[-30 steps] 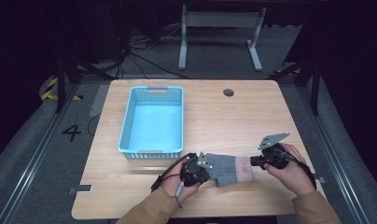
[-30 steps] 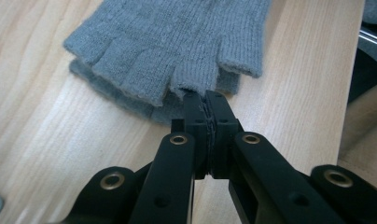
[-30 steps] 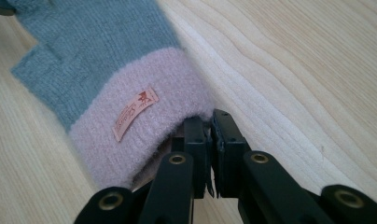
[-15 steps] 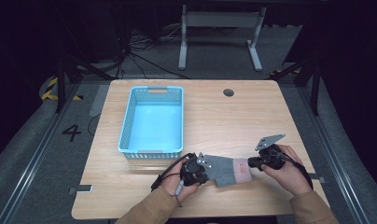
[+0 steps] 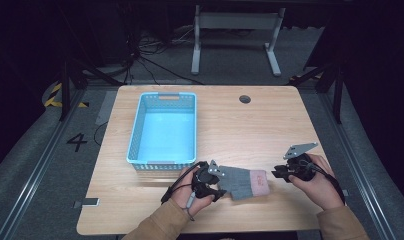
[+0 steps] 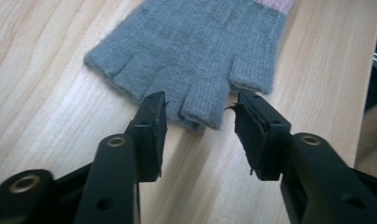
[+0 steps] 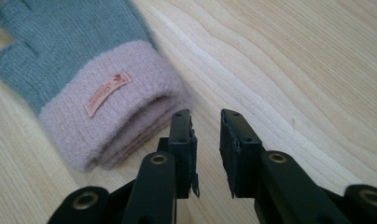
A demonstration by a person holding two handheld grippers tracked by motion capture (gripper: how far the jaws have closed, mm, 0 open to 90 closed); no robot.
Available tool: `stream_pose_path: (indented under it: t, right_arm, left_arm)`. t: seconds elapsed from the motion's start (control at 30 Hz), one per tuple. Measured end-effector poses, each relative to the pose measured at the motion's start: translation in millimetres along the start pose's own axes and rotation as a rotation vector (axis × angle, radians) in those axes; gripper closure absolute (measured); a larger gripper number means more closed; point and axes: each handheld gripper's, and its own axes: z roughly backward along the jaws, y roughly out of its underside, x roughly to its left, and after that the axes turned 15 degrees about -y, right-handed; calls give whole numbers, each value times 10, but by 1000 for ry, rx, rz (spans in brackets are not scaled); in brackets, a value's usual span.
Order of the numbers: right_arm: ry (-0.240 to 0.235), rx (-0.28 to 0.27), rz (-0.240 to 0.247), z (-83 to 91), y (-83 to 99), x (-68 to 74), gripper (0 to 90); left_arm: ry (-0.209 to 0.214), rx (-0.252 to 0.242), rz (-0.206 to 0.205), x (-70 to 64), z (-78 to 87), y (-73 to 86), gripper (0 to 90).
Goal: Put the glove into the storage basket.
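Note:
A grey fingerless knit glove (image 5: 240, 181) with a pink cuff (image 5: 260, 183) lies flat on the wooden table near its front edge. My left gripper (image 5: 213, 181) is at the glove's finger end. In the left gripper view it (image 6: 198, 105) is open, its jaws either side of one short finger stub (image 6: 203, 109). My right gripper (image 5: 281, 173) sits just right of the cuff. In the right gripper view it (image 7: 205, 116) is open by a narrow gap over bare wood, beside the folded cuff (image 7: 107, 102) with its small label.
A light blue plastic basket (image 5: 135, 132) stands left of centre on the table (image 5: 250, 125), just behind my left hand. A round cable hole (image 5: 245, 99) is near the far edge. Dark floor, cables and a desk frame lie beyond.
My right gripper has shifted a little left, closer to the pink cuff. The left gripper and the glove have barely moved.

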Motion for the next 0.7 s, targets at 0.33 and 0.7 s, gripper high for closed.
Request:
stream_pose_path:
  t: [0.33, 0.7]
  right_arm:
    - [8, -59, -47, 71, 86, -39, 665]
    - [38, -106, -67, 113, 148, -142, 502]
  left_arm:
    - [10, -13, 13, 5, 10, -69, 494]
    - [38, -44, 6, -27, 11, -255, 467]
